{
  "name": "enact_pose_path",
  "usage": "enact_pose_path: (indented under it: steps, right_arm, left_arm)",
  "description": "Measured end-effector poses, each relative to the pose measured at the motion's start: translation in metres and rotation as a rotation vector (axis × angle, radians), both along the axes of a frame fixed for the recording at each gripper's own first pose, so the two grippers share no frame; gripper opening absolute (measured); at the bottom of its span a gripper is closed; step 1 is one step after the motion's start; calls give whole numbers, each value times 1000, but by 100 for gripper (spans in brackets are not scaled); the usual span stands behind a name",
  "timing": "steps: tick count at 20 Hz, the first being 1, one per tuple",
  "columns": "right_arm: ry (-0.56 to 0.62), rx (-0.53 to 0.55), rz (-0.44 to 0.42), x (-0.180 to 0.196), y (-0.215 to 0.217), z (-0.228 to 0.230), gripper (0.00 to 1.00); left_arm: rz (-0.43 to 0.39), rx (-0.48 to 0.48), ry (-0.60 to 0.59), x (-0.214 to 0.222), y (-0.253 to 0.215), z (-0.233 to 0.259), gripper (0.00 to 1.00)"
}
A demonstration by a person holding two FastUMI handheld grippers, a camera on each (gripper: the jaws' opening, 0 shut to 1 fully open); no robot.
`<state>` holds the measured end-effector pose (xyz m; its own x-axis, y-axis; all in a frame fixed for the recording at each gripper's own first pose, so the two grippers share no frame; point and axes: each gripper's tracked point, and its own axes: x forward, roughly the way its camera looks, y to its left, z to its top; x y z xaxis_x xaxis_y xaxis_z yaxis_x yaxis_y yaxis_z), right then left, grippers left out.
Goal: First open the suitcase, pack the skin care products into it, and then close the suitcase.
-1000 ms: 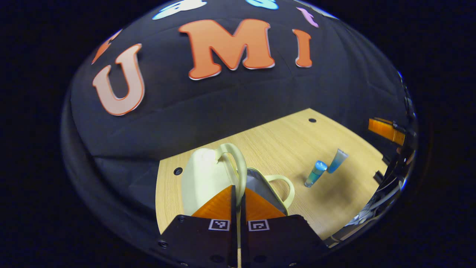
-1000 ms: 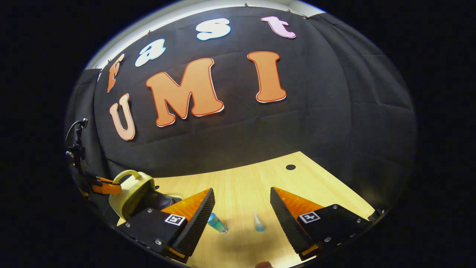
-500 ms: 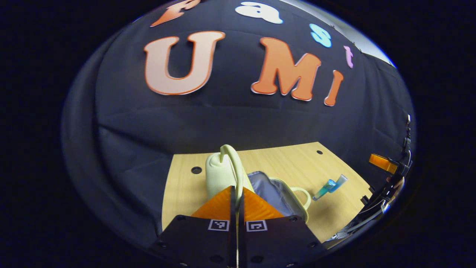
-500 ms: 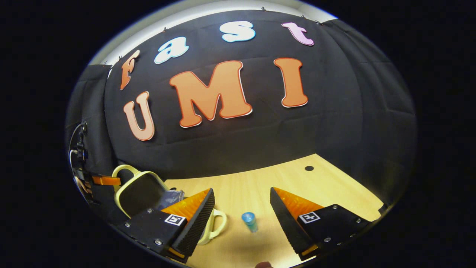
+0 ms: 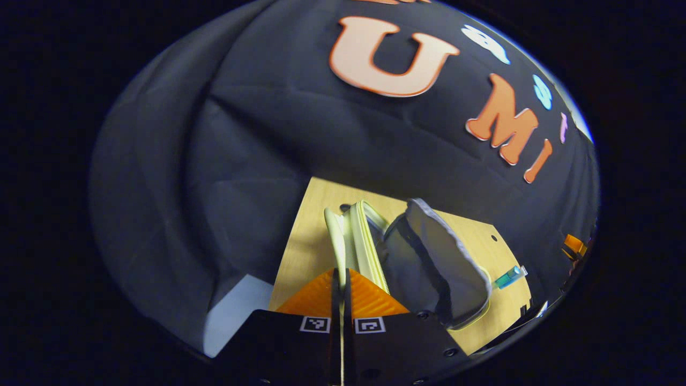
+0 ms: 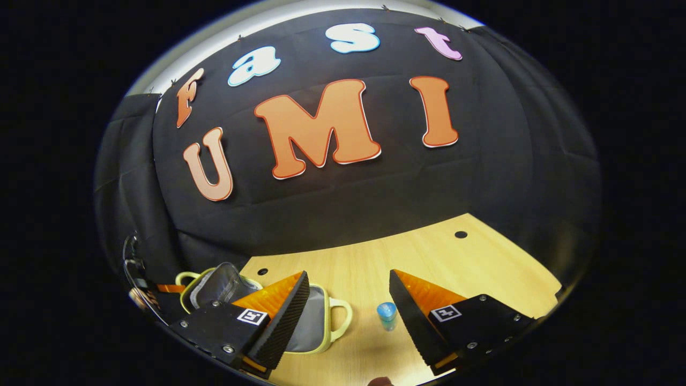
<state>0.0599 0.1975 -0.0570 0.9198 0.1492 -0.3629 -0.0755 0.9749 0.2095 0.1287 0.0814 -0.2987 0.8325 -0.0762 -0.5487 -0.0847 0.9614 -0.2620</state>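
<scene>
Near the surface's (image 6: 429,257) left edge, the suitcase (image 5: 429,262) lid is apparently clamped by the left tool (image 5: 341,279); the right tool (image 6: 348,300) is held apart. If released early, the lid could drop shut.

Pale yellow suitcase (image 6: 321,343) open, grey-lined, on table; blue-capped skin care bottle (image 6: 386,315) upright beside it.

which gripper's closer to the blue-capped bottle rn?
Right. The right gripper hangs open with the blue-capped bottle between its fingers. The left gripper is across the open suitcase, shut on its lid.
</scene>
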Motion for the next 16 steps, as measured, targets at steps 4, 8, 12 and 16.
enact_pose_path:
  steps: [4, 8, 12, 16]
  right_arm:
    - [32, -14, -14, 4, 0, -10, 95]
    - [44, -70, -40, 3, -17, -18, 95]
    - [51, -95, -67, -1, -42, -24, 95]
    - [57, -121, -84, -3, -65, -32, 95]
  left_arm:
    - [42, -8, 154, -22, 5, -30, 2]
    - [65, 27, 222, -32, 16, -30, 10]
    - [153, 123, 252, -40, 42, -23, 63]
    - [206, 248, 204, -40, 41, 8, 96]
